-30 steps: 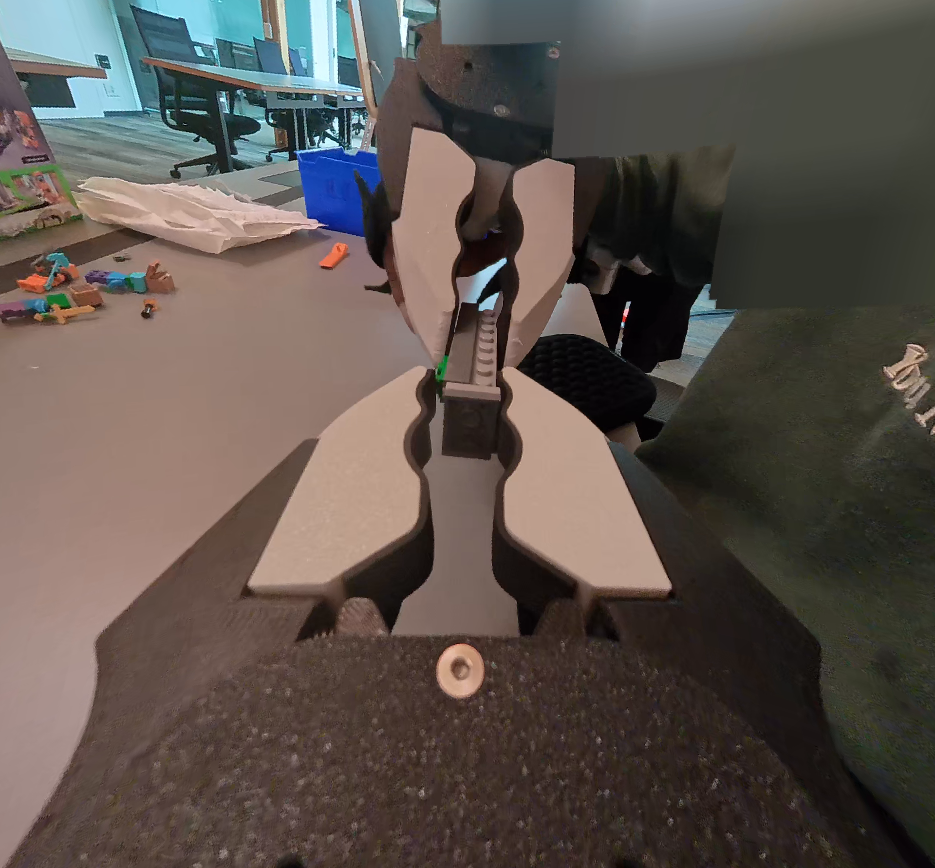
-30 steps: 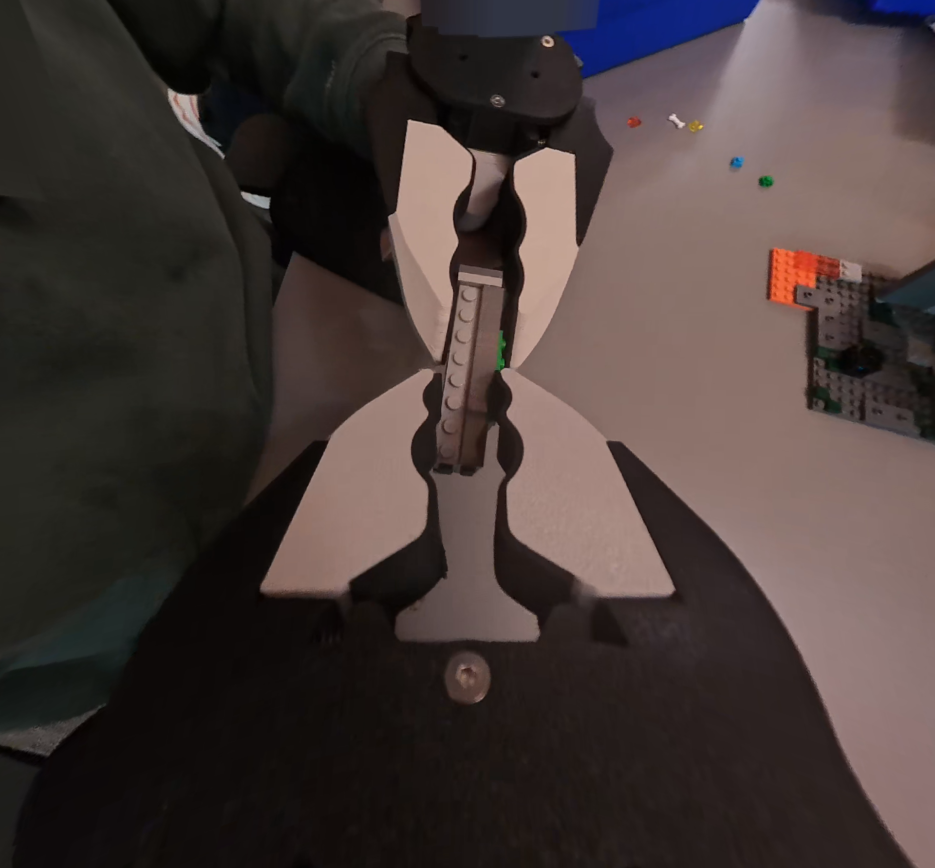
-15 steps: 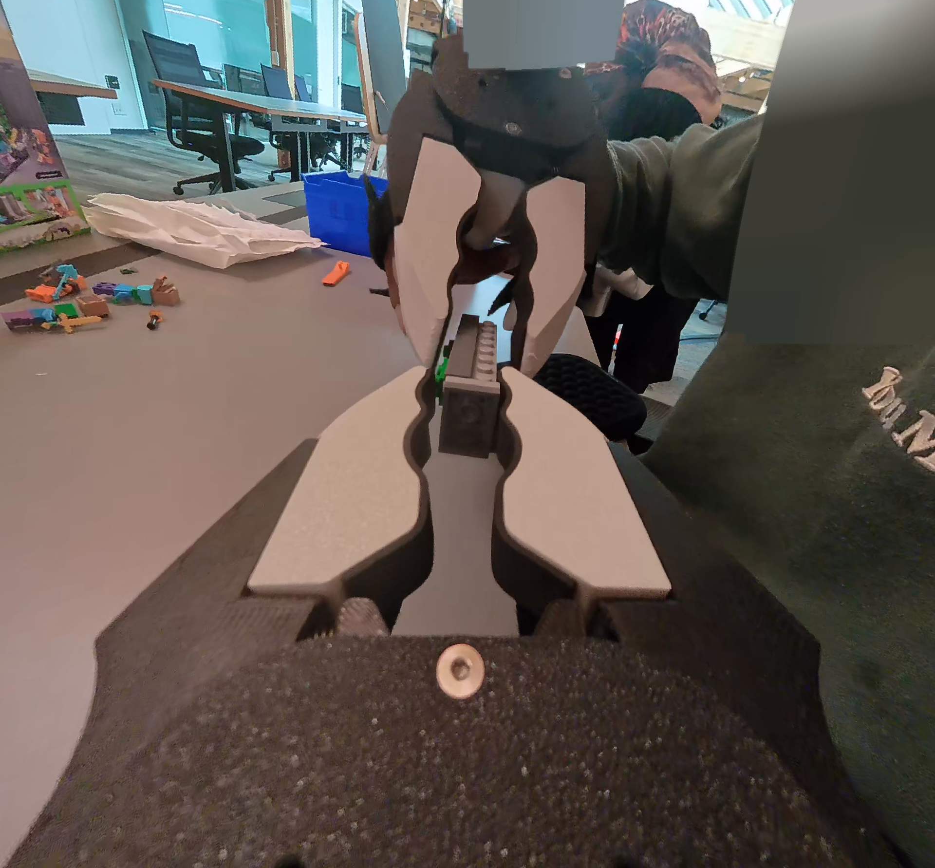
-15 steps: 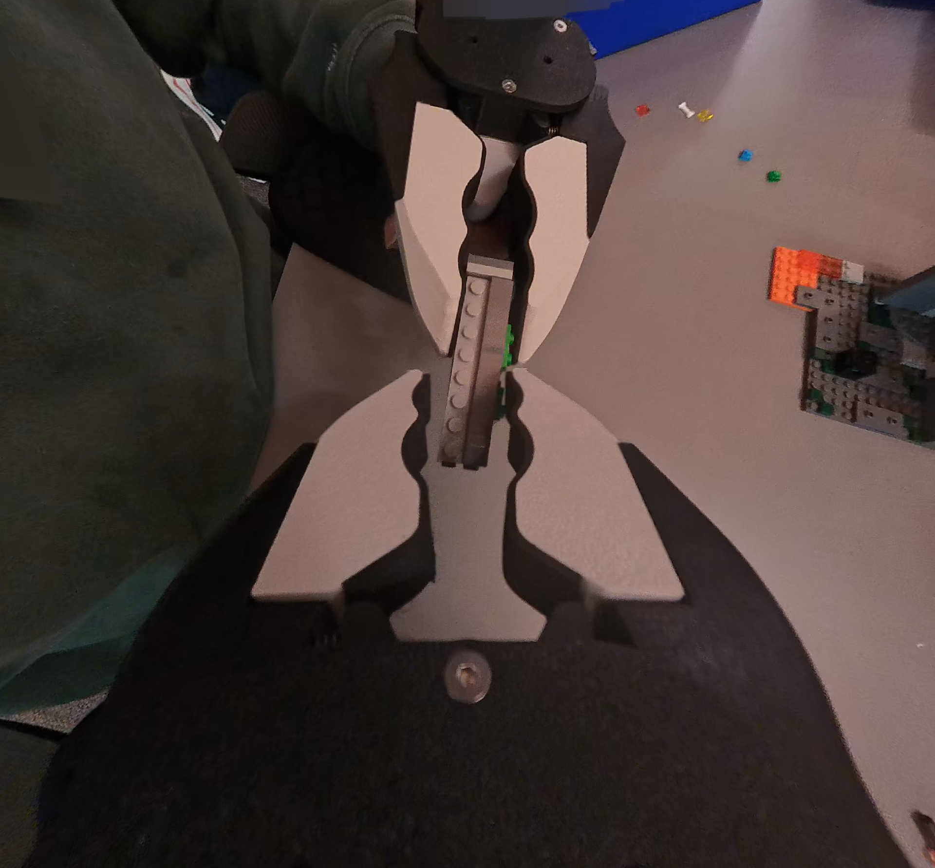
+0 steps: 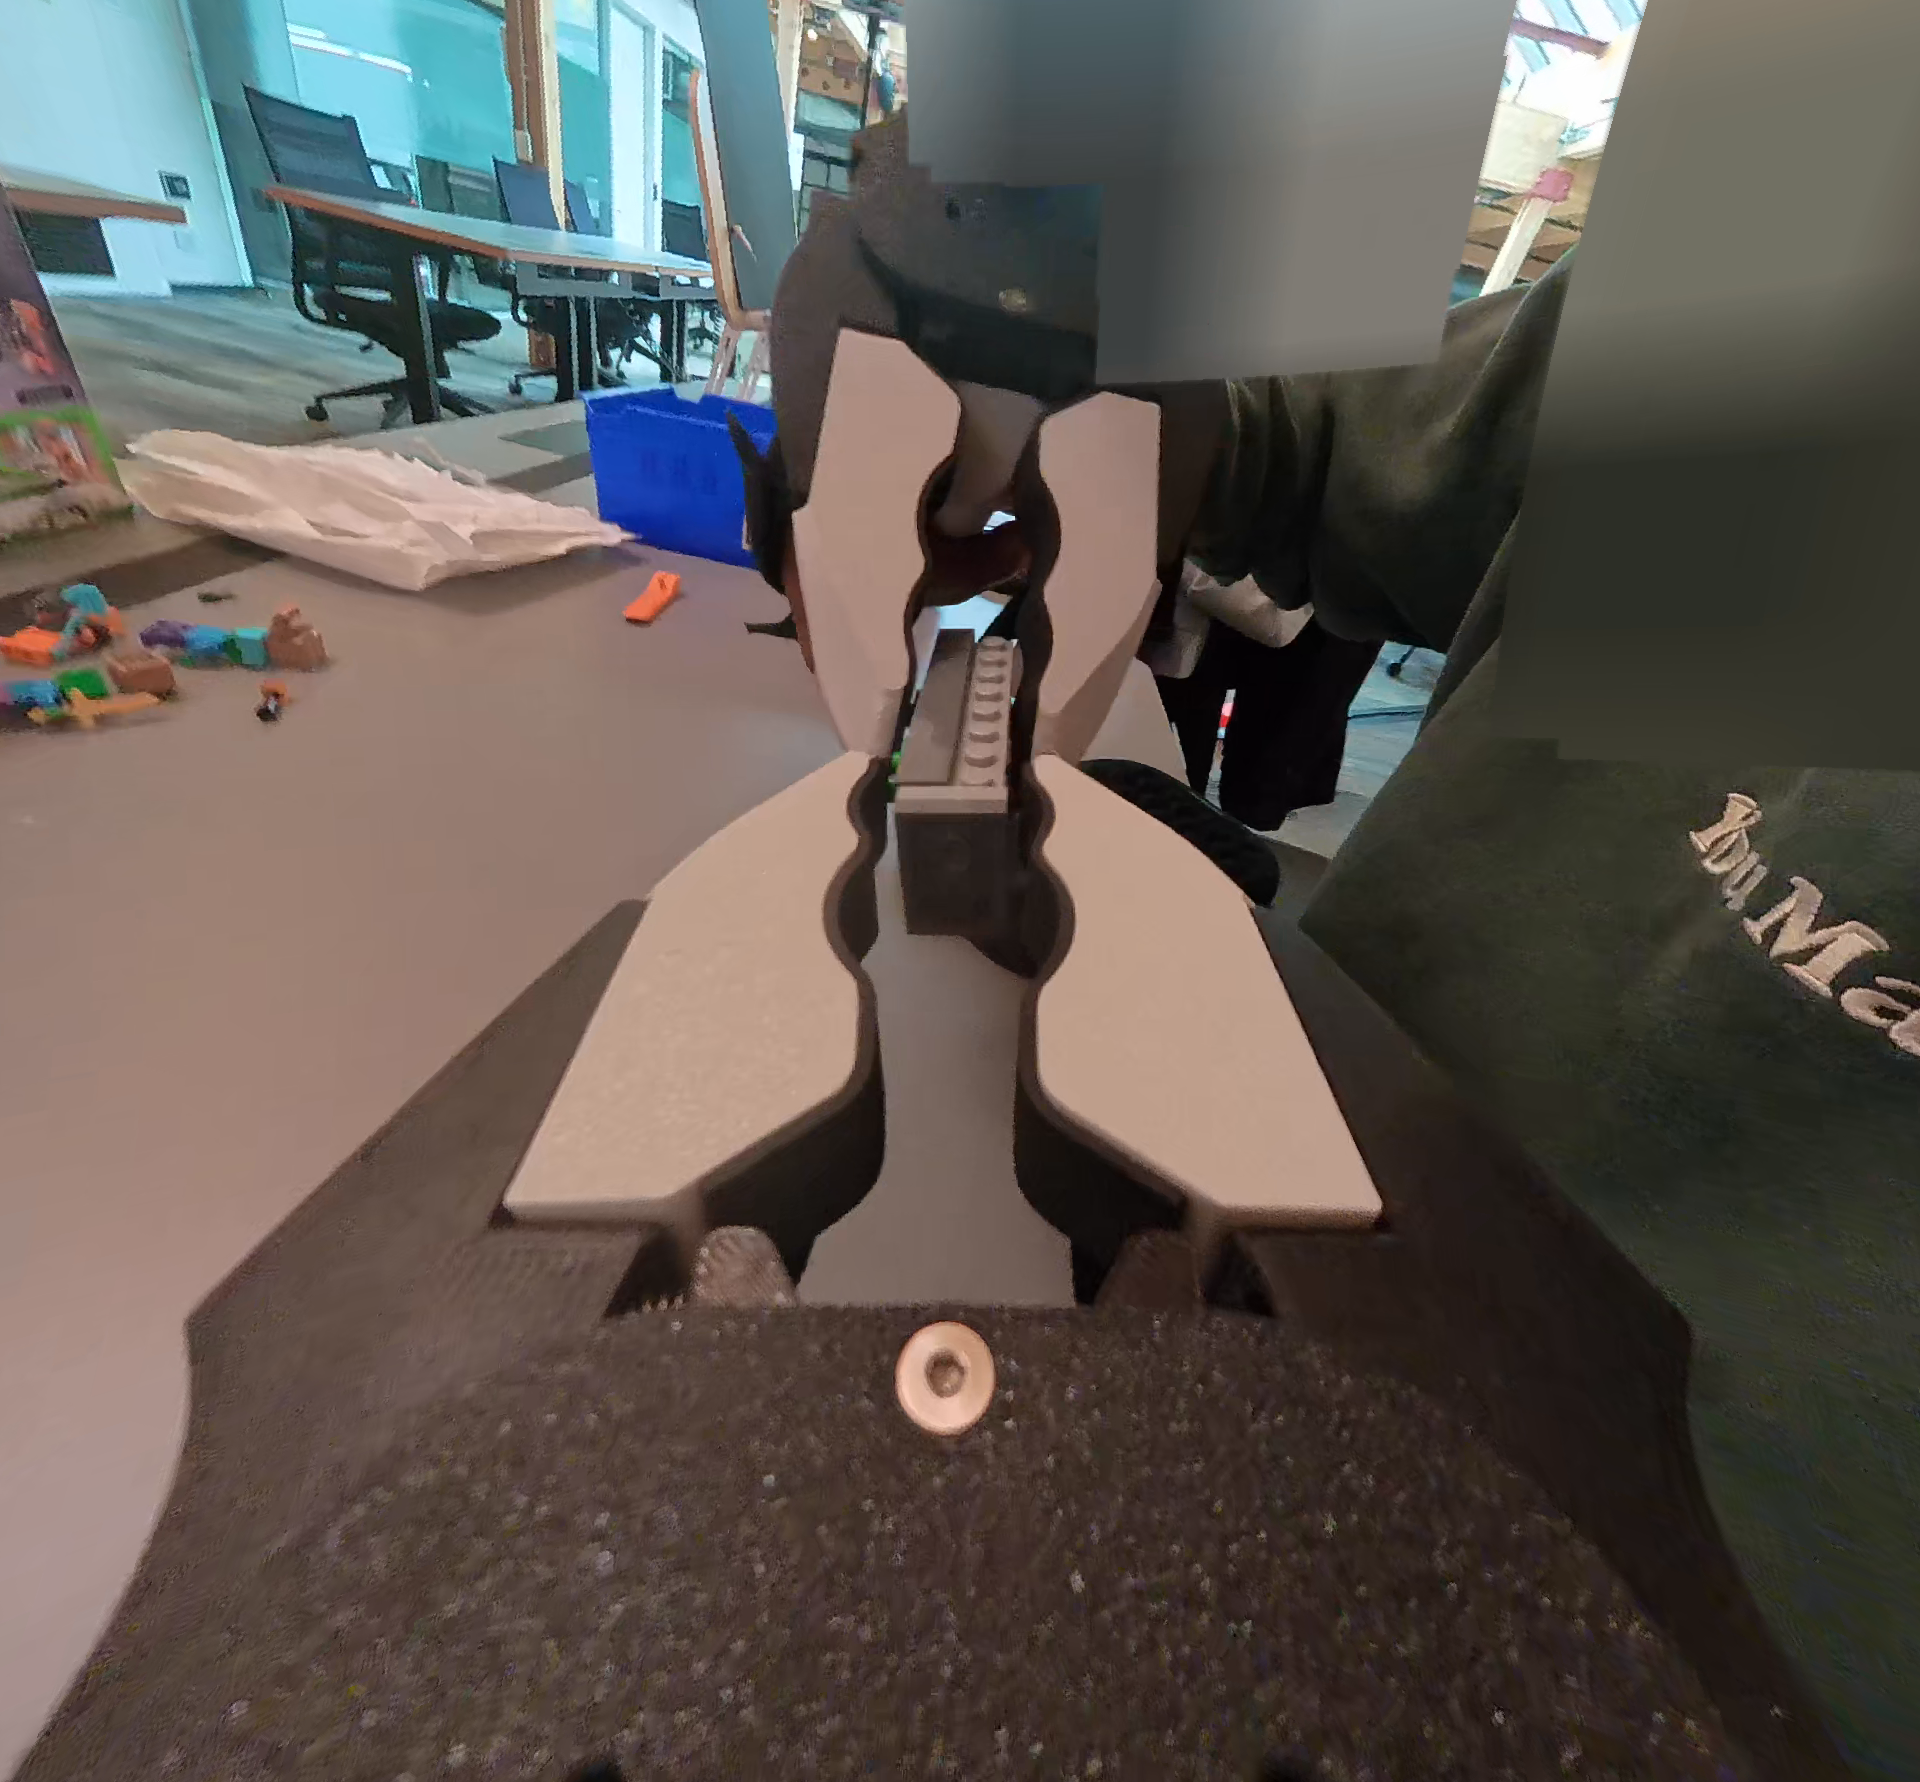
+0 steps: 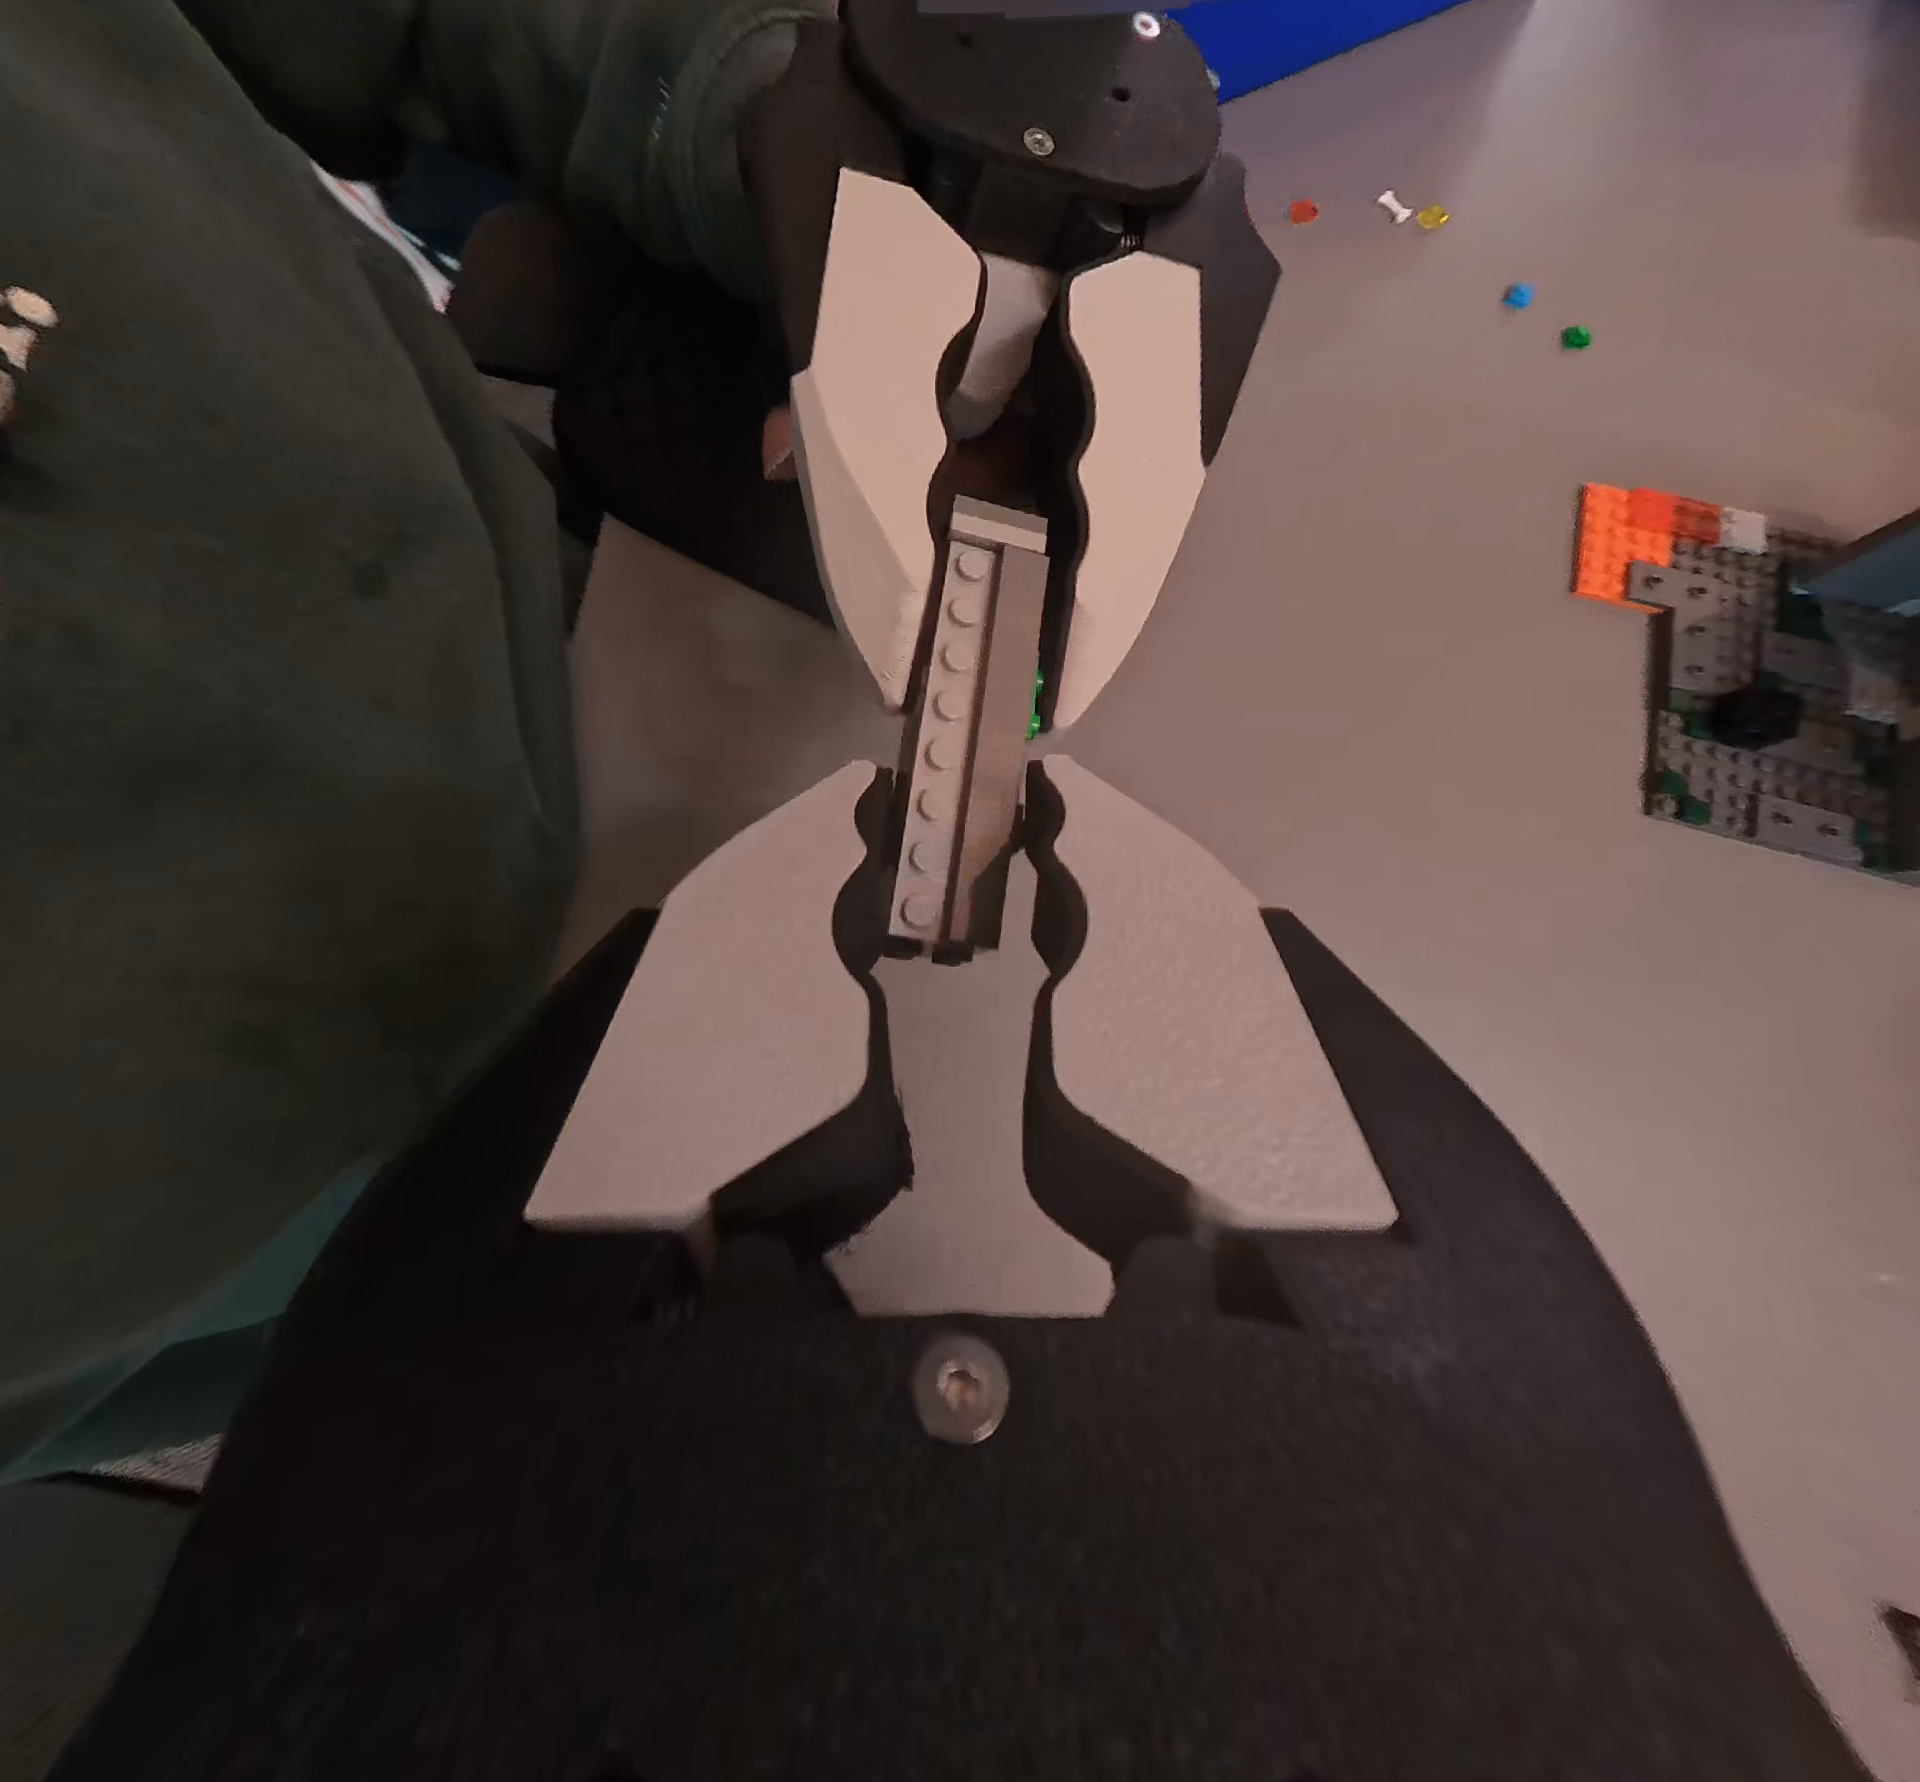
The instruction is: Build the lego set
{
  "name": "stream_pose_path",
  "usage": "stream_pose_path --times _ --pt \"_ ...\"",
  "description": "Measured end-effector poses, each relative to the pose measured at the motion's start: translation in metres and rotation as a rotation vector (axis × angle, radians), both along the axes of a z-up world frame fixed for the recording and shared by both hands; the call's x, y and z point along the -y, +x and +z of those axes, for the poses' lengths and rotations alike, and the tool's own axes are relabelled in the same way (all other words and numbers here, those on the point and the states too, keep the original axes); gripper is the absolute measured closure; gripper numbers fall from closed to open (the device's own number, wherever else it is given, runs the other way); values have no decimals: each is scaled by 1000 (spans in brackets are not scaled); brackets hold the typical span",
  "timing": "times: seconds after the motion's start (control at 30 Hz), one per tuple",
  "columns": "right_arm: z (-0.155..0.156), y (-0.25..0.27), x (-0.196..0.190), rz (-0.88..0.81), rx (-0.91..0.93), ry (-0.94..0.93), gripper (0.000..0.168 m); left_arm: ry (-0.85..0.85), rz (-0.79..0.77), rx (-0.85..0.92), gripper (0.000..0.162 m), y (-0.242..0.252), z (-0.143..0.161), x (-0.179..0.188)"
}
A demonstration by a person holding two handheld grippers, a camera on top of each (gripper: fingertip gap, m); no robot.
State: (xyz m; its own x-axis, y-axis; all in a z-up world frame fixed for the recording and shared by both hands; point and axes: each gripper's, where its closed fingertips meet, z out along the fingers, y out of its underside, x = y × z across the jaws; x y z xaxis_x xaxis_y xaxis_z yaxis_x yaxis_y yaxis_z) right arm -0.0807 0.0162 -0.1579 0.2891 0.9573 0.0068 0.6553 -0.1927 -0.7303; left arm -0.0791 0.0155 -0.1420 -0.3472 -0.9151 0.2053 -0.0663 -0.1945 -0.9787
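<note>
1. Left gripper point(image 5: 951, 776) and right gripper point(image 6: 961, 776) meet tip to tip above the table point(image 5: 312, 901)
2. Both pinch one long grey brick point(image 6: 961, 745), each at an end
3. A small green piece point(image 6: 1034, 709) sits on its side
4. The grey-and-orange build point(image 6: 1766, 693) lies well apart on the table

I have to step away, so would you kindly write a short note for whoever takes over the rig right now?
Left gripper: shut on one end of the long grey lego piece.
Right gripper: shut on the other end, facing the left one above the table.
Partly built grey base: on the table, to the right.
Loose bricks: far left.
Left to do: fit the piece onto the base.
</note>
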Motion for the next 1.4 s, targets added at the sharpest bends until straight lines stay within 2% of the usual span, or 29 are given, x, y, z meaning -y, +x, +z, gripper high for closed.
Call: stream_pose_path --times 0.03,0.2,0.5,0.77,0.9,1.2,1.4 --pt "3 1 0 2 -3 -23 145 22 4 8 135 -1 3 0" --pt "15 4 0 13 -8 -72 145 91 19 -10 133 -1 13 0" --pt "36 2 5 -2 -42 -41 145 88 6 -46 140 -3 21 4" --pt "43 6 5 -44 -135 -43 145 121 -12 -47 127 -5 21 11" --pt "52 8 4 -59 -217 -54 145 153 3 -43 126 -2 20 11" --pt "58 10 5 -60 -273 -26 145 138 4 -3 133 5 33 10" --pt "65 11 5 -48 -236 18 145 112 -15 25 134 5 44 10"
